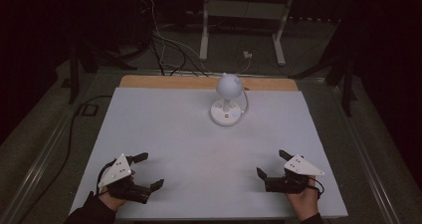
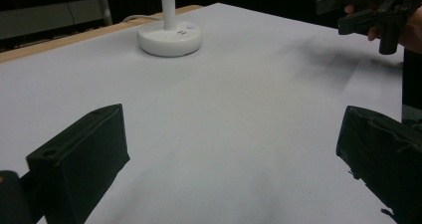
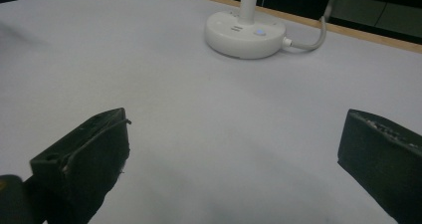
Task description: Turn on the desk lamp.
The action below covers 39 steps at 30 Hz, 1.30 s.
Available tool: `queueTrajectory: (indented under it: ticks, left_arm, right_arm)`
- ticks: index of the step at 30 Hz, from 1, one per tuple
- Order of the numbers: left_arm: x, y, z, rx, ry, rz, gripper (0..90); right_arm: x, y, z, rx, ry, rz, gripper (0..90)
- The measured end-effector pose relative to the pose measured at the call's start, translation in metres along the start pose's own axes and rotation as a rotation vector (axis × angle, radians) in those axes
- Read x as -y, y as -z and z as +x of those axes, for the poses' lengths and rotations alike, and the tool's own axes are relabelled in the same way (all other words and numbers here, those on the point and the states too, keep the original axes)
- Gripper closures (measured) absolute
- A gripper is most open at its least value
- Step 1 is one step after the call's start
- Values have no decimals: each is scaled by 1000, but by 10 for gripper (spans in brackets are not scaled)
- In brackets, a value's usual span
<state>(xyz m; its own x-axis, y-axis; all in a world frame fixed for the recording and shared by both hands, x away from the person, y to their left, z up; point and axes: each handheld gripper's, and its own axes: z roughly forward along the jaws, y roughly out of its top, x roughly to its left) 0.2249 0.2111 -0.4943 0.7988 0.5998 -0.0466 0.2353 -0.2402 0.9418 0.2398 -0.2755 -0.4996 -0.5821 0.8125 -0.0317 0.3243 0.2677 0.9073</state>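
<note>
Tools rest low at the near edge of the pale grey tabletop, well apart: the left tool and the right tool both stand with jaws spread wide and nothing between them. Judging from this, the work is at its opening step, an approach not yet begun. The next move likely calls for one tool to travel forward across the bare surface toward the small white plastic desk lamp, perhaps to its button. That lamp stands upright near the far edge, a rounded head on a slim stalk over a round flat base, a white cable trailing behind it.
</note>
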Motion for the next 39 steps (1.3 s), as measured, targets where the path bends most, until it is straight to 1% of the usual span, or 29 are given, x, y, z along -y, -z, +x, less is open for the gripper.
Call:
queueTrajectory:
  ticks: [1, 2, 13, 15, 21, 23, 27, 34, 39]
  left_arm:
    - [0, 0, 0, 0, -1, -1, 4]
    - [0, 0, 0, 1, 1, -3, 4]
    - [0, 1, 0, 0, -2, -1, 4]
    - [0, 1, 0, 1, 1, -1, 3]
    - [0, 1, 0, 1, 0, -2, 4]
    - [0, 0, 0, -1, -2, 1, 3]
    - [0, 0, 0, -1, 0, -1, 4]
    - [0, 1, -1, -2, -3, 2, 3]
    - [0, 0, -1, -2, -1, 2, 3]
  right_arm:
    - [0, 0, 0, 0, 0, 0, 0]
    - [0, 0, 0, -8, -10, 1, 0]
    - [0, -1, 1, -27, -18, 7, 0]
    - [-1, -1, 1, -37, -24, 4, 0]
    - [-1, -2, 2, -38, -25, 10, 0]
    - [-2, -2, 1, -39, -35, 1, 0]
    - [-3, -2, 1, -42, -39, -6, 0]
    - [-8, -2, 2, -51, -51, -7, 0]
    - [-16, -2, 3, -57, -60, -24, 0]
